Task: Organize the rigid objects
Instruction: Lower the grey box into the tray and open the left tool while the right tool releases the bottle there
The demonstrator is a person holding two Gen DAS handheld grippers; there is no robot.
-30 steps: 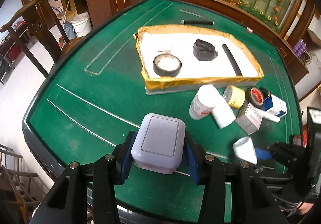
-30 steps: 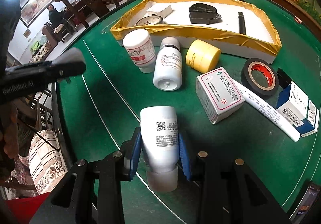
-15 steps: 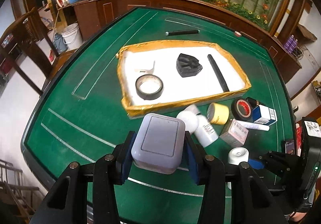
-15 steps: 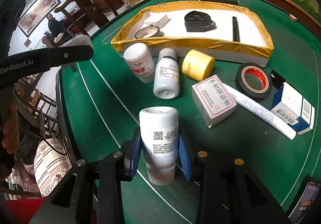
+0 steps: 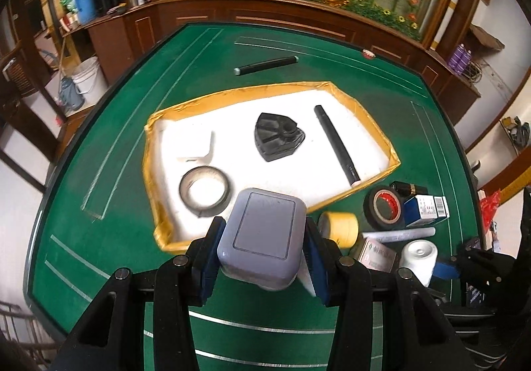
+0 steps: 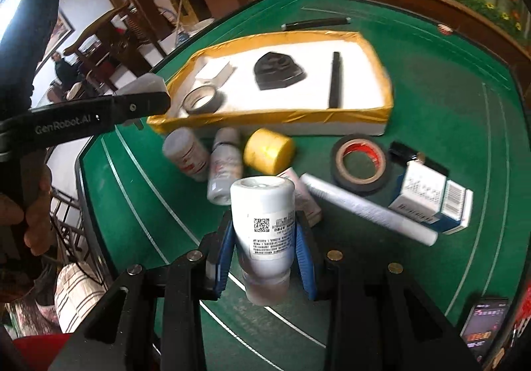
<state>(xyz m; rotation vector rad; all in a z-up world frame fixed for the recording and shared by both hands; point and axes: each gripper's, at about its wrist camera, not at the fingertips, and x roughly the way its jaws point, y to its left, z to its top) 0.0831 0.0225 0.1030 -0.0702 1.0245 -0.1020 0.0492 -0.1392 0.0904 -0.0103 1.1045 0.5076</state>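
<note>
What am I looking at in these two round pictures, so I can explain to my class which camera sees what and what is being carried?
No robot here: a person holds a hand-operated two-fingered gripper in each hand, each with a wide-angle camera looking along its fingers. The left view shows the left gripper clamped on a grey rounded case above the near edge of a gold-rimmed tray. The right view shows the right gripper clamped on a white bottle. In the tray lie a tape roll, a black block and a black stick. On the green table beside it sit bottles, a yellow roll, black tape and boxes.
</note>
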